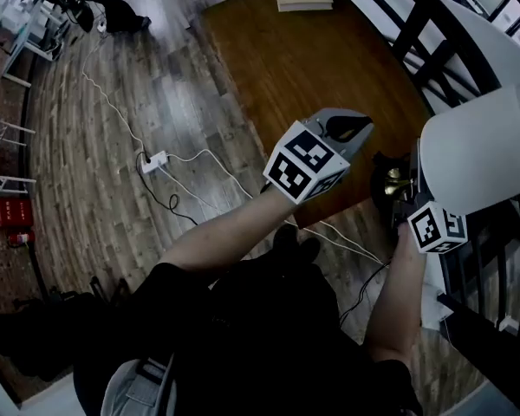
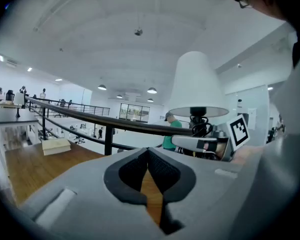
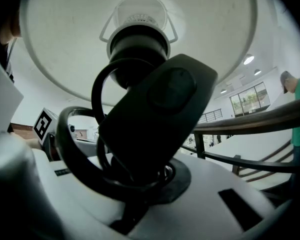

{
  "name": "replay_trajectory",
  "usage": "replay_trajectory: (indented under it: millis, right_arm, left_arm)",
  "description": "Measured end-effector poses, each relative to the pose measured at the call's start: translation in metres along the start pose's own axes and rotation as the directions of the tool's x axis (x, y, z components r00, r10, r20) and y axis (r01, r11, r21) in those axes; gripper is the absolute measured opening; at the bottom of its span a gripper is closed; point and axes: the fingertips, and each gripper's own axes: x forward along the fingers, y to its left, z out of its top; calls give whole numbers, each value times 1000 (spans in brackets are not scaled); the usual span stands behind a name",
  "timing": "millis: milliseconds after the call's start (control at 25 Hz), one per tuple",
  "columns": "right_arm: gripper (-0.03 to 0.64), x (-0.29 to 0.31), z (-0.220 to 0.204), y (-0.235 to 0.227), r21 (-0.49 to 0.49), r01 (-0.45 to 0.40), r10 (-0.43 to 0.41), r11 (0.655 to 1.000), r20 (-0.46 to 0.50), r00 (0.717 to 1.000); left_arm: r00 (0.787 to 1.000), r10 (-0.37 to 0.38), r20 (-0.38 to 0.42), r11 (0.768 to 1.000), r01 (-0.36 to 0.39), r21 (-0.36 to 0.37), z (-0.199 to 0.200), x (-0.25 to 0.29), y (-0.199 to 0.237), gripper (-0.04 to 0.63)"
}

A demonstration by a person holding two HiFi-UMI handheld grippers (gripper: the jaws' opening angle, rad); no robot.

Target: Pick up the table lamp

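Pickup looks done: right gripper [image 1: 406, 199] jaws pinch the dark stem of the white-shaded table lamp [image 1: 481, 150], apparently off the brown wooden bench [image 1: 312, 59]; left gripper [image 2: 148, 156] jaws pressed together, empty.

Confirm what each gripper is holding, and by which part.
The right gripper is shut on the table lamp, at the cord-wrapped stem under the shade. The left gripper is shut with nothing in it.

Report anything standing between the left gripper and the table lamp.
Nothing visible does. The white-shaded table lamp is off to one side of the shut left gripper, with open air between. Only the right gripper is near, gripping it below the shade.
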Motion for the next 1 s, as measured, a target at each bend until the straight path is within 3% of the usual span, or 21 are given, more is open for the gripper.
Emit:
replay_trajectory:
  millis: [280,600,1000]
  right_arm:
    - [15,-67,41,40,0,-102,102,995,-27,994]
    - [15,-125,74,78,69,-235,236,970,-4,972]
    - [17,-154,97,89,43,-246,245,968,16,969]
  left_arm:
    - [999,-50,4,996,50,70,33,-57,-68,8]
    - [996,-91,-8,995,91,36,42,-104,-104,8]
    - [990,-141,24,990,141,-13,46,-114,-122,8]
